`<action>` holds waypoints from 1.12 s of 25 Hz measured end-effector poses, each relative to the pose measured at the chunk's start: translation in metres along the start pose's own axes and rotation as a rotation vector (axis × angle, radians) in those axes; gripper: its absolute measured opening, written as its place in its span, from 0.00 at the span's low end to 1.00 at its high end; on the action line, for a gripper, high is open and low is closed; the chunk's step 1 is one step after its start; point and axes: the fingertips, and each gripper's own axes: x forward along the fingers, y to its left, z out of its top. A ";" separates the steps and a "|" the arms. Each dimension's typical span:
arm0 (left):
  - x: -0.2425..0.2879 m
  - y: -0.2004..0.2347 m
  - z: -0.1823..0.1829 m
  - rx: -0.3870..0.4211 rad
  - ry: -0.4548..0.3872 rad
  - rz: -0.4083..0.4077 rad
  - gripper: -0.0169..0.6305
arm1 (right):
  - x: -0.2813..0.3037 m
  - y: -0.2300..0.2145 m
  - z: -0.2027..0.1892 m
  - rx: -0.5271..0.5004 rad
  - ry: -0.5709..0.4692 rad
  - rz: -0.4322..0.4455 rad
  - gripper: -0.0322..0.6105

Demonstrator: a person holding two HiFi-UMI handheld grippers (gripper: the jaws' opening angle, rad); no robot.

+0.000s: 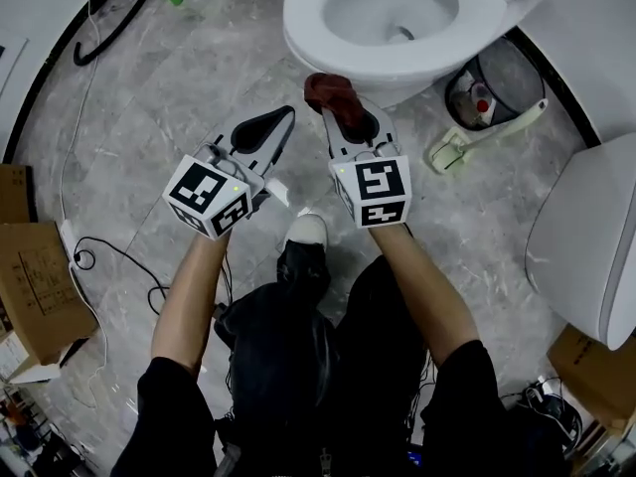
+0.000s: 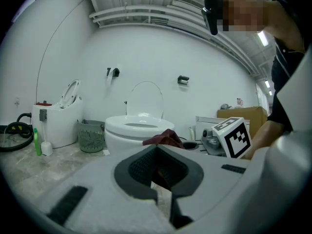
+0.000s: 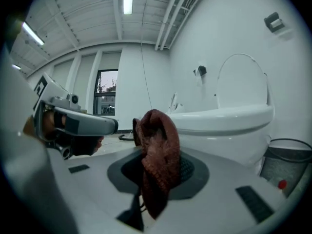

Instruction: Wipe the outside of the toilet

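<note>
Right hand-held gripper (image 1: 338,112) clamps the cloth (image 1: 331,91) just before the toilet (image 1: 316,46); press flat, sweep evenly; left hand-held gripper (image 1: 280,120) closed, empty

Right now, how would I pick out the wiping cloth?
Find the white ceramic toilet bowl at the top of the head view. Just below its front rim is the right gripper, its fingers pinching a crumpled dark red cloth. Nothing else nearby is soft and bunched; the left gripper beside it holds nothing.

The left gripper (image 1: 285,115) and right gripper (image 1: 347,117) have pale grey shells, black pads (image 1: 260,127) and black-and-white marker cubes (image 1: 209,198). Centre and lower frame: black short sleeves (image 1: 169,397), black trousers (image 1: 298,351), white-toed shoe (image 1: 306,231).
</note>
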 end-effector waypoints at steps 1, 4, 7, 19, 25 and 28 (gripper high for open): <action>0.003 0.001 -0.001 0.000 -0.002 0.000 0.03 | -0.002 -0.003 -0.001 0.004 -0.002 -0.003 0.19; 0.012 0.001 -0.002 -0.003 -0.012 -0.003 0.03 | -0.011 -0.015 -0.003 -0.002 -0.007 -0.018 0.18; 0.021 -0.003 -0.003 -0.005 -0.021 -0.018 0.03 | -0.020 -0.029 -0.006 -0.006 -0.007 -0.036 0.18; 0.058 -0.025 -0.009 0.016 -0.026 -0.095 0.03 | -0.056 -0.130 -0.012 0.026 0.015 -0.151 0.18; 0.060 -0.027 -0.011 0.028 -0.021 -0.108 0.03 | -0.060 -0.156 -0.014 0.000 0.025 -0.166 0.17; 0.062 -0.026 -0.016 0.029 -0.016 -0.116 0.03 | -0.062 -0.175 -0.013 0.035 0.018 -0.205 0.17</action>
